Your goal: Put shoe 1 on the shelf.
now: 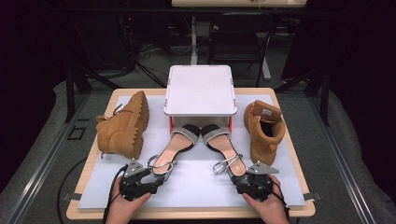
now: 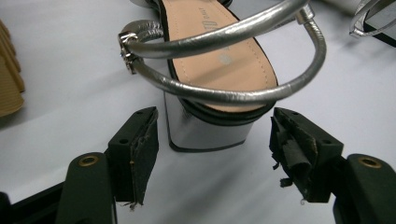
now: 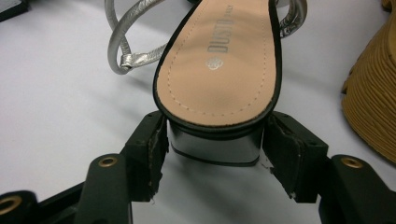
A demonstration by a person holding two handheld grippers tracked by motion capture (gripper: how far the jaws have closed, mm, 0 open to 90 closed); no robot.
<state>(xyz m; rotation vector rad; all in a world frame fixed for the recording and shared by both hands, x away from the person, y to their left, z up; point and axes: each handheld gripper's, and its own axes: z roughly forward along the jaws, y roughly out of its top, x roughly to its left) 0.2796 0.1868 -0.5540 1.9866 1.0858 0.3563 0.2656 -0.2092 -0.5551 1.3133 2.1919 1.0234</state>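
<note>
A dark room with cables and chair legs is seen behind a wooden table (image 1: 286, 122) covered by a pale sheet (image 1: 196, 182).

The left gripper (image 1: 158, 181) is seen released: in the left gripper view its pads (image 2: 145, 148) stand wide, clear of the silver block heel of the left sandal (image 1: 173, 148), which sits just ahead of them and between their lines, untouched. The heel's ankle strap (image 2: 224, 91) loops above the gap. The right gripper (image 1: 237, 179) is set around the heel of the right sandal (image 1: 224, 145); in the right gripper view the pads (image 3: 156, 144) lie just beside the heel walls, and contact is not clearly made, so it is read as not clenched.

Outward from the grippers, both sandals are laid flat on the sheet, toes pointed toward a white stand (image 1: 200, 91) at the table's far side, glittered toe bands almost under its front edge. A tan boot (image 1: 123, 125) lies on its side to the left; a second tan boot (image 1: 264, 128) stands upright to the right.

Risks, as judged:
- Glossy heel walls may slip from worn, frayed pads if the squeeze is light.
- The loose strap may be caught by a closing jaw, so the sandal is dragged or twisted.
- A heel-only hold leaves the toe heavy; the sandal may droop and strike the stand.
</note>
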